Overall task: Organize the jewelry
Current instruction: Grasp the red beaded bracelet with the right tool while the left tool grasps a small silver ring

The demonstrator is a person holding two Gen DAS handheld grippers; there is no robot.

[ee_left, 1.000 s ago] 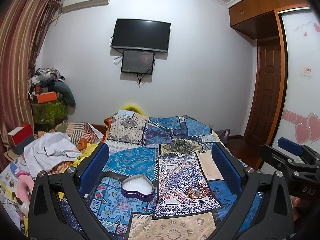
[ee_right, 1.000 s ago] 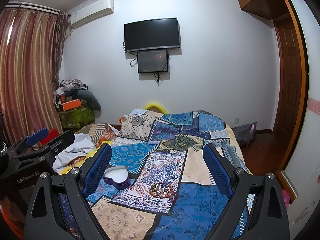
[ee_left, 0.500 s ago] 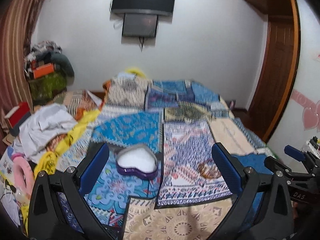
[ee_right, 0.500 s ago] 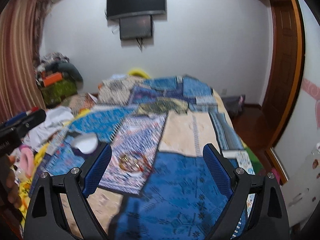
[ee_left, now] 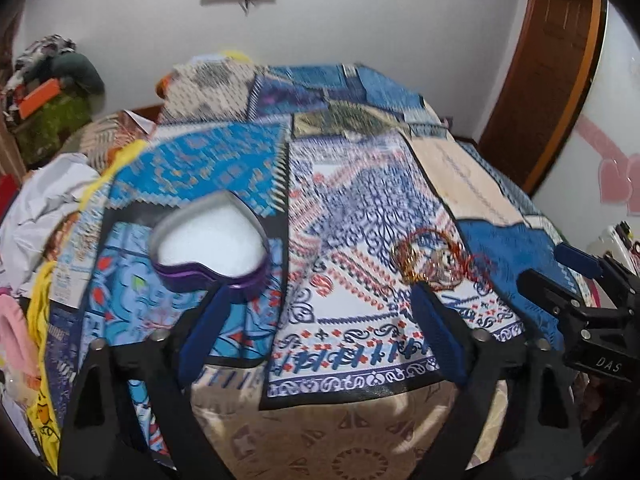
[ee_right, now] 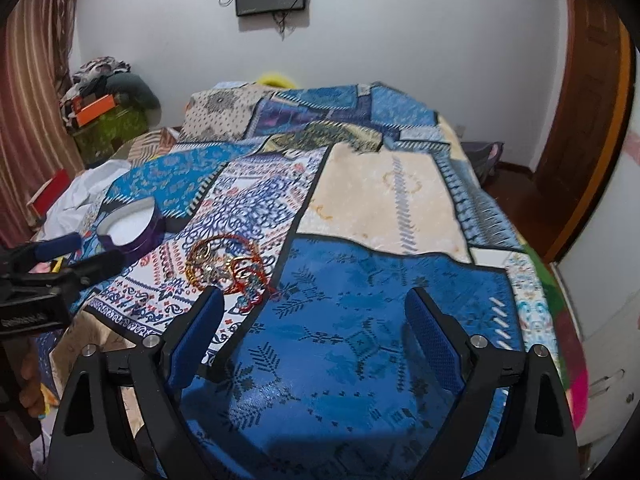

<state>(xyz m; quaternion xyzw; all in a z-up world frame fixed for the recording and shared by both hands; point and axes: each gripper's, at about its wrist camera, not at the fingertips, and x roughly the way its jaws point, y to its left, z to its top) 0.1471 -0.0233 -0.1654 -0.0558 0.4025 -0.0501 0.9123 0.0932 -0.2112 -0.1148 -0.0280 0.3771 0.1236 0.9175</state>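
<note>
Two grippers are what we hold over a bed (ee_right: 360,344) covered by a patchwork spread of blue, white and cream panels. Our left gripper (ee_left: 320,332) has its jaws spread wide with nothing between them, and our right gripper (ee_right: 314,336) is the same, jaws wide apart and empty.

Ahead of the left gripper sits a heart-shaped purple tin (ee_left: 210,246), open, with a white lining, resting on the spread just beyond the tip of that gripper's left finger. To the right of the tin, well apart from it, lies a tangle of jewelry (ee_left: 434,256) in gold and red, on the white patterned panel near the edge of the deep blue one. In the right wrist view the same jewelry (ee_right: 226,266) lies just beyond the right gripper's left finger, with the tin (ee_right: 134,230) farther off to the left. We cannot tell the separate pieces in the tangle apart. Neither gripper touches the tin or the jewelry.
</note>
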